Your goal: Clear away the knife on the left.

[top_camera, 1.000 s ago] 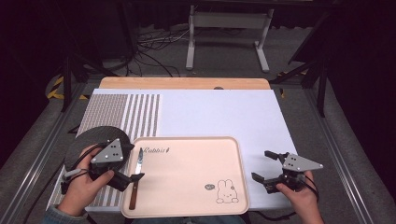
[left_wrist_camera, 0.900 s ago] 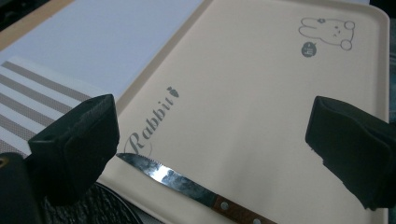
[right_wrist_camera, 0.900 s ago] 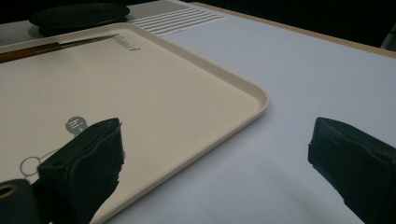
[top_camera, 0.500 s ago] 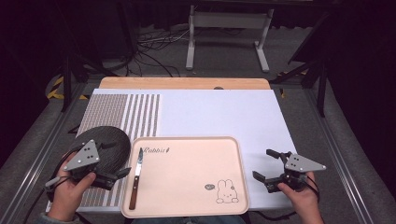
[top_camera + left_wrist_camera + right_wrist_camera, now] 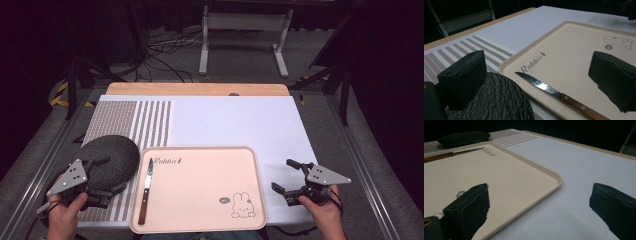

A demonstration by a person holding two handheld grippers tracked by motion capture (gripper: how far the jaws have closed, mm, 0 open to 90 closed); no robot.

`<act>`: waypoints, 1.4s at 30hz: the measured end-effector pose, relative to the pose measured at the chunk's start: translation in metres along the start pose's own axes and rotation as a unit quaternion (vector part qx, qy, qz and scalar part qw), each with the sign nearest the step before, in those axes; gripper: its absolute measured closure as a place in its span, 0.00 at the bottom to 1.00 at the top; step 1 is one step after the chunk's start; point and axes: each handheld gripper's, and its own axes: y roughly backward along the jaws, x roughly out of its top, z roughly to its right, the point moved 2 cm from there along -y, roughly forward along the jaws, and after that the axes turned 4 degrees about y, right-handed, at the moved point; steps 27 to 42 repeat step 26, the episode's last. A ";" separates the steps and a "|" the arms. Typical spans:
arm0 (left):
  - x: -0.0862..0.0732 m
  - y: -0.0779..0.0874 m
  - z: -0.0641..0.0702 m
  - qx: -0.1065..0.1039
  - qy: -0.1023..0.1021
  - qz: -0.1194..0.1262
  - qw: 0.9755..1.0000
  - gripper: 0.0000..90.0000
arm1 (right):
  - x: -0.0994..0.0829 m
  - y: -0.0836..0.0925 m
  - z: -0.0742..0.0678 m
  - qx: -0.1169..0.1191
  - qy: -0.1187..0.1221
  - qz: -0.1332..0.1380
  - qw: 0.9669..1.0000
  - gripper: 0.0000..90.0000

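Left claw (image 5: pixel 102 177) low at desk's (image 5: pixel 240 120) left front corner, jaws spread wide, holding nothing, over near edge of black round mat (image 5: pixel 111 156). Just right of it, knife (image 5: pixel 145 189) lies flat inside pink tray's (image 5: pixel 200 225) left side, blade away from person, wooden handle nearer. Rabbit print (image 5: pixel 241 206) at tray's near right corner, left of right claw (image 5: pixel 289 179). Right claw just right of tray over bare white desk, jaws wide apart, empty.
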 end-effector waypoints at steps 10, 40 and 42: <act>-0.026 0.005 -0.011 0.023 0.030 0.013 0.999 0.03 | -0.002 0.004 0.001 -0.009 -0.005 0.013 1.000 0.04; -0.029 0.005 -0.010 0.021 0.035 0.009 0.999 0.02 | -0.003 0.004 0.001 -0.012 -0.006 0.012 1.000 0.04; -0.029 0.005 -0.010 0.021 0.035 0.009 0.999 0.02 | -0.003 0.004 0.001 -0.012 -0.006 0.012 1.000 0.04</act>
